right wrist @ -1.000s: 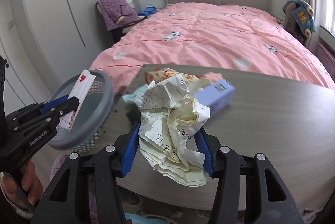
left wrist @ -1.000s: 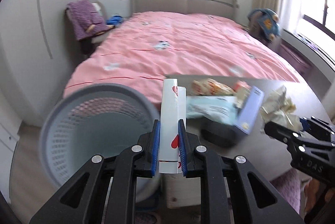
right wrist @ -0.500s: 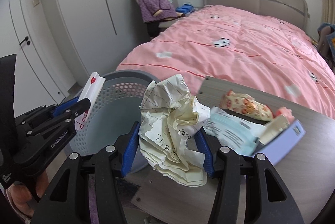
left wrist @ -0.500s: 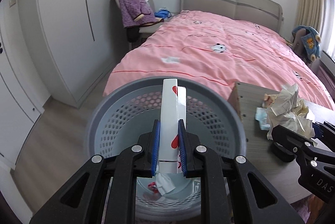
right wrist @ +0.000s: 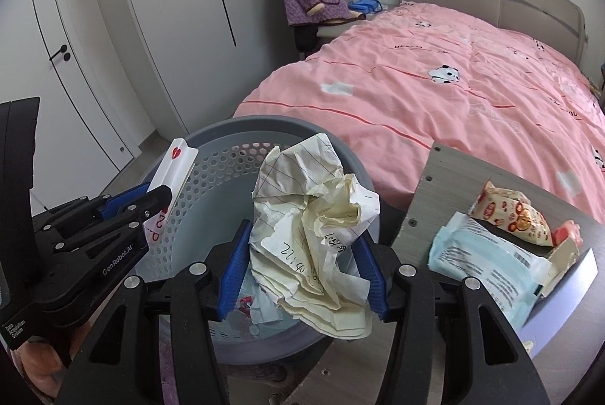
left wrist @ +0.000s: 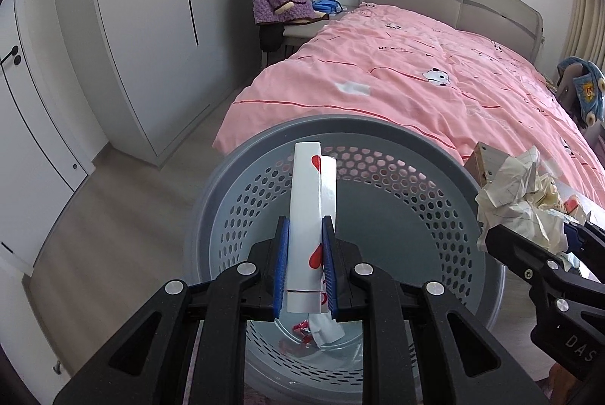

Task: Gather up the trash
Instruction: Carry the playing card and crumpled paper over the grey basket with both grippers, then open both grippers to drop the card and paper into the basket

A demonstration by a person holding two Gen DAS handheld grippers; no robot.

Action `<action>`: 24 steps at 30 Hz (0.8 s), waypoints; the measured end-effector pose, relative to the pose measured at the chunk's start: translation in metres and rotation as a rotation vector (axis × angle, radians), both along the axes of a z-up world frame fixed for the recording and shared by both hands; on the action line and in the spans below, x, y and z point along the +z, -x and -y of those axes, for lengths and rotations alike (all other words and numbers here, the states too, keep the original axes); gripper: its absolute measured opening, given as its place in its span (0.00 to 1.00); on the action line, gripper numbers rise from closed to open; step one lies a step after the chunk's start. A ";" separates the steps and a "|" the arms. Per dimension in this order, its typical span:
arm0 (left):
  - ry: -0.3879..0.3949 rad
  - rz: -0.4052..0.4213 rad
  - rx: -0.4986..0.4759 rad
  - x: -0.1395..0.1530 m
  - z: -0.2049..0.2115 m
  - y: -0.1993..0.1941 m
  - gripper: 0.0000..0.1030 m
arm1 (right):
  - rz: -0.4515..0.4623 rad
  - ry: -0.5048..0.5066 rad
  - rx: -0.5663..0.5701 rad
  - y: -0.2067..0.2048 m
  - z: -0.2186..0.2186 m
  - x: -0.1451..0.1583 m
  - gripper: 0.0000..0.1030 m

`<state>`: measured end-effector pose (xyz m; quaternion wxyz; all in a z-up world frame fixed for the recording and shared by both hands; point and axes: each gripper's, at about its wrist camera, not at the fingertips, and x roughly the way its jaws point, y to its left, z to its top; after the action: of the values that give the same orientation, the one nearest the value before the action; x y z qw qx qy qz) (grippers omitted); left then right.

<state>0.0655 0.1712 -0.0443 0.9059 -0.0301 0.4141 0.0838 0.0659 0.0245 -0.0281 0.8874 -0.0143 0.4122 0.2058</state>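
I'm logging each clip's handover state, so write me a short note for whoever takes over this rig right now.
Left gripper: shut on a white box with red hearts, held over the grey basket.
Right gripper: shut on a crumpled paper ball, at the basket's rim by the table edge.
Done: some scraps already lie in the basket.
Left: release both items into the basket, then fetch the snack bag and the blue packet from the table.

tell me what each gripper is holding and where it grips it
Left gripper clamps a white heart-printed box near its lower end; right gripper pinches a crumpled paper wad across its middle.
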 end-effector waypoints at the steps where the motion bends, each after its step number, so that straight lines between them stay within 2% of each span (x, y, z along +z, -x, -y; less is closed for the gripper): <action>1: 0.002 -0.003 0.002 -0.001 -0.001 -0.001 0.16 | -0.003 0.001 0.002 0.000 -0.001 -0.002 0.51; 7: 0.005 -0.005 0.005 -0.003 -0.003 -0.004 0.17 | -0.010 0.010 0.005 -0.004 -0.004 -0.006 0.52; 9: 0.003 -0.007 0.004 -0.003 -0.002 -0.005 0.21 | -0.008 0.009 0.004 -0.004 -0.004 -0.007 0.53; 11: -0.002 -0.008 0.004 -0.004 -0.001 -0.005 0.35 | -0.004 0.005 0.002 -0.005 -0.004 -0.006 0.54; 13: -0.011 -0.003 0.008 -0.003 0.000 -0.005 0.40 | 0.000 0.000 0.000 -0.006 -0.002 -0.006 0.55; 19: -0.018 -0.008 0.018 -0.004 -0.001 -0.005 0.45 | 0.001 -0.011 -0.011 -0.006 0.002 -0.005 0.55; 24: -0.020 -0.012 0.017 -0.004 -0.001 -0.004 0.45 | 0.002 -0.012 -0.005 -0.005 0.003 -0.005 0.55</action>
<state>0.0695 0.1723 -0.0480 0.9029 -0.0241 0.4184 0.0956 0.0710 0.0219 -0.0326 0.8884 -0.0079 0.4101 0.2060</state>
